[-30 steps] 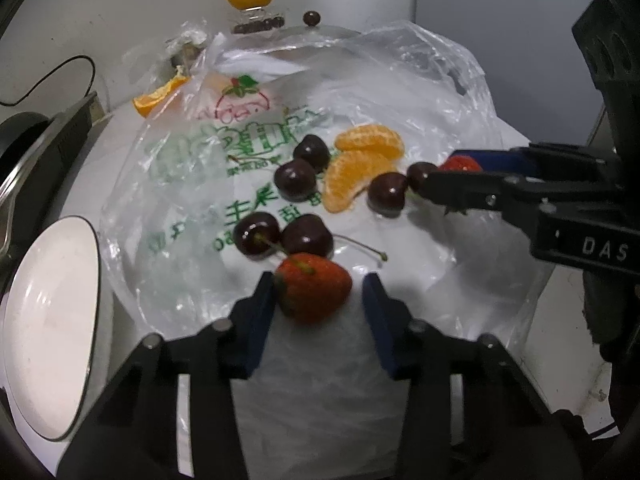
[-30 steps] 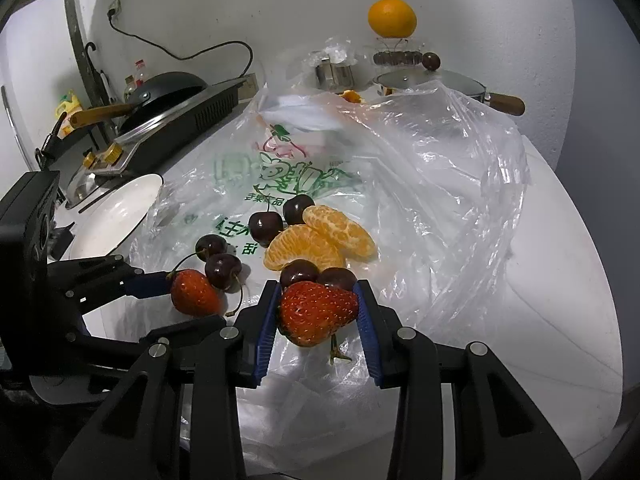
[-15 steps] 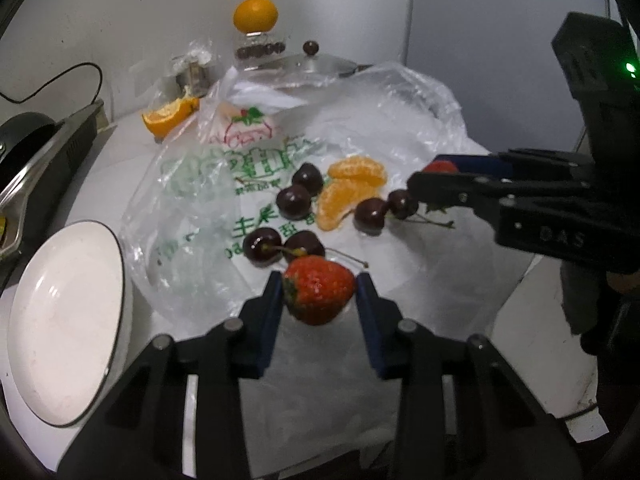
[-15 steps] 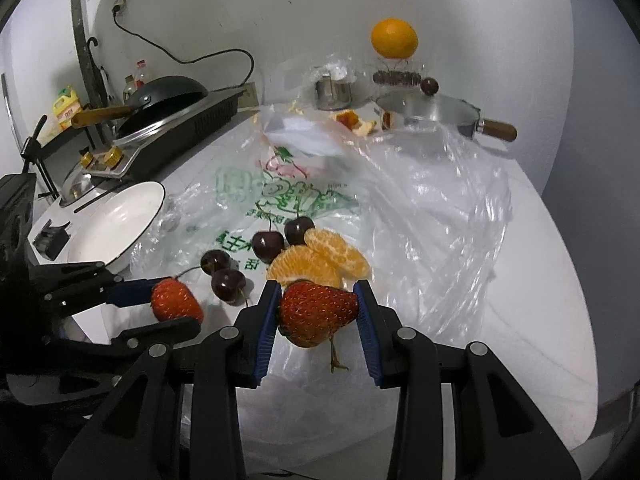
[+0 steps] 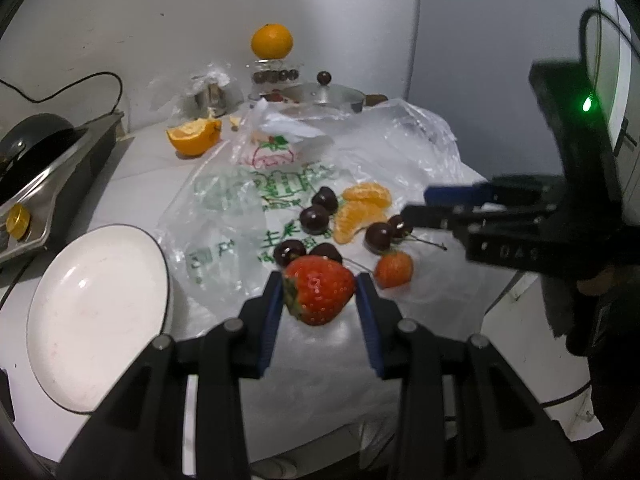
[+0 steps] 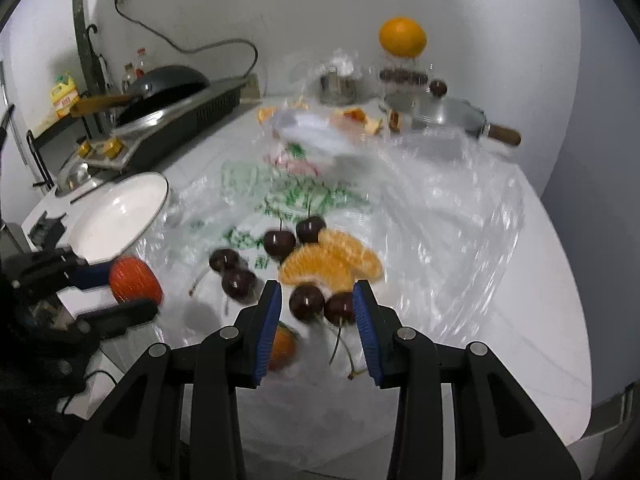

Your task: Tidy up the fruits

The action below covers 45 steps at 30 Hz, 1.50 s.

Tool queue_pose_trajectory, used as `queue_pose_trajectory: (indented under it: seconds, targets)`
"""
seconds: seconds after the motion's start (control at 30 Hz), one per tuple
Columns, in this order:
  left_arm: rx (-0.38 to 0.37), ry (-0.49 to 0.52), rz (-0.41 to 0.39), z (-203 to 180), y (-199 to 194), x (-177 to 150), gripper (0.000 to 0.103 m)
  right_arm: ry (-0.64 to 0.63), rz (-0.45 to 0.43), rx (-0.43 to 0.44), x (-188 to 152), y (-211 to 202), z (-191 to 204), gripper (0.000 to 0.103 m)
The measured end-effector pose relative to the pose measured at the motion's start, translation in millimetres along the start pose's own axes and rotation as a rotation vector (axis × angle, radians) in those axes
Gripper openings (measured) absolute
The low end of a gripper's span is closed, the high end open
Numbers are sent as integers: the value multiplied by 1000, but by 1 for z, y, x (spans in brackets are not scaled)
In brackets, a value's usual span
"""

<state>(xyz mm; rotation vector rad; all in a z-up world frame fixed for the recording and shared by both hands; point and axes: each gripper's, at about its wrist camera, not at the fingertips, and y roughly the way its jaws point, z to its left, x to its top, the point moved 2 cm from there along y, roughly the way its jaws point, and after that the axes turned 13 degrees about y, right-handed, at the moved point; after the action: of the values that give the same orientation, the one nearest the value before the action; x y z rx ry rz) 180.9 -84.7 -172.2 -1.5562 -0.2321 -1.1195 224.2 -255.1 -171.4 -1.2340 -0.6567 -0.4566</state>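
Note:
My left gripper [image 5: 319,280] is shut on a red strawberry [image 5: 318,290], held above the counter's near edge; the right wrist view shows that gripper [image 6: 128,290] at the left with the strawberry [image 6: 134,280]. My right gripper [image 6: 317,292] hovers with nothing between its fingers, over two cherries [image 6: 306,302]. A second strawberry [image 5: 394,270] lies on the plastic bag [image 5: 224,208] below it, half hidden behind a finger in the right wrist view [image 6: 282,346]. Several dark cherries [image 5: 316,218] and orange segments [image 5: 362,208] lie on the bag. A white plate [image 5: 96,320] sits at the left.
A whole orange [image 5: 272,40] sits on a jar at the back, beside a lidded pot [image 5: 332,94] and a cut orange piece [image 5: 194,136]. A stove with a dark pan [image 6: 168,80] stands at the left. The counter's edge runs along the right [image 6: 560,280].
The left gripper lifted its strawberry up and back off the bag. The strawberry that sat between the right gripper's fingers has dropped out and now lies on the bag.

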Motion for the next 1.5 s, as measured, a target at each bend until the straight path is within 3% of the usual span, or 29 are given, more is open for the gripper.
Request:
queue_pose_trajectory:
  seconds: [0.3, 0.47, 0.7, 0.73, 0.8, 1.5]
  targets:
    - [25, -7, -15, 7, -10, -1, 37, 19, 75, 77, -15, 15, 12, 41]
    - [48, -21, -21, 14, -16, -4, 37, 21, 111, 105, -17, 22, 22, 48]
    - [81, -41, -27, 29, -28, -13, 37, 13, 184, 124, -30, 35, 38, 47]
    - [85, -42, -29, 31, -30, -14, 37, 10, 188, 119, -32, 36, 40, 43]
    - [94, -44, -32, 33, -33, -16, 37, 5, 186, 126, -32, 36, 44, 34]
    - [181, -137, -35, 85, -54, -51, 37, -47, 23, 47, 11, 3, 62, 33]
